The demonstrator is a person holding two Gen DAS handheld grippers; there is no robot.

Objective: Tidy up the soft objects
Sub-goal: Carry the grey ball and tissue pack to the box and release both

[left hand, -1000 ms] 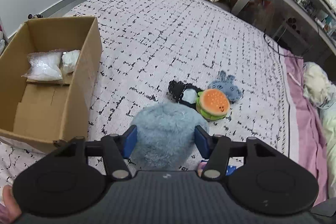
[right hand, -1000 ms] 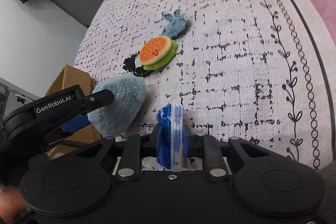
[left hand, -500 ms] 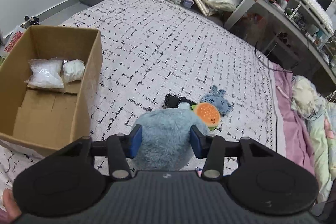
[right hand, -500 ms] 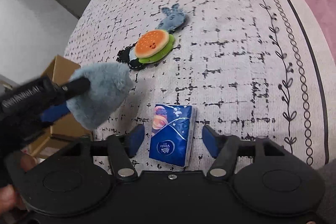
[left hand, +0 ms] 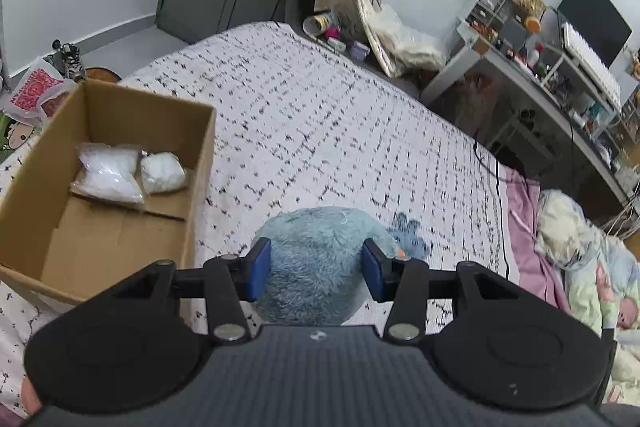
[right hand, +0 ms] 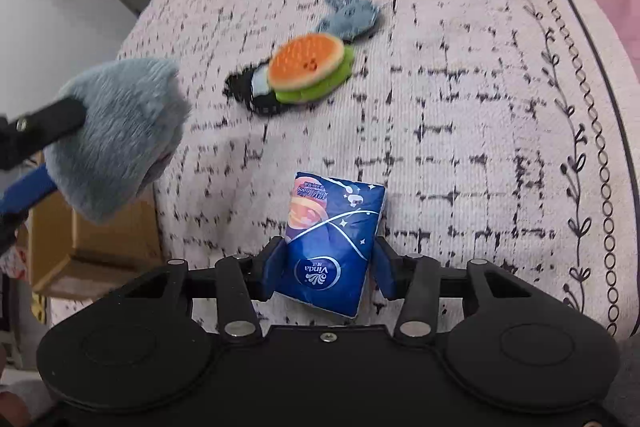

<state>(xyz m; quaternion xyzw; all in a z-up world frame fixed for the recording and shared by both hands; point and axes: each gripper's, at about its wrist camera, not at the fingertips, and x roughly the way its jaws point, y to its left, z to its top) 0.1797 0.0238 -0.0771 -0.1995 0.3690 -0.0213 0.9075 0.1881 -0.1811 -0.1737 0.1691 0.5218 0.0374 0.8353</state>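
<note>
My left gripper (left hand: 316,255) is shut on a fluffy blue-grey plush (left hand: 316,267) and holds it up off the bed, just right of the cardboard box (left hand: 200,187). The right wrist view shows this plush (right hand: 120,135) at the left. My right gripper (right hand: 328,263) points down at a blue tissue pack (right hand: 336,219) lying flat on the bedspread. Its jaws are closing, and both pads touch the pack's long sides. Further along the bed lie a burger plush (right hand: 308,67), a black plush (right hand: 248,95) and a small blue bunny (right hand: 350,15).
Two clear bags of white stuffing (left hand: 108,175) lie in the box's far end. A cluttered desk (left hand: 520,67) stands beyond the bed's right side. Pink sheet and patterned bedding (left hand: 580,267) lie to the right. Bags and bottles (left hand: 392,35) crowd the floor at the bed's far end.
My left gripper has risen with the plush and tilted up. My right gripper let go of the pack it held edge-on, opened wide over it, and has closed onto its sides.
</note>
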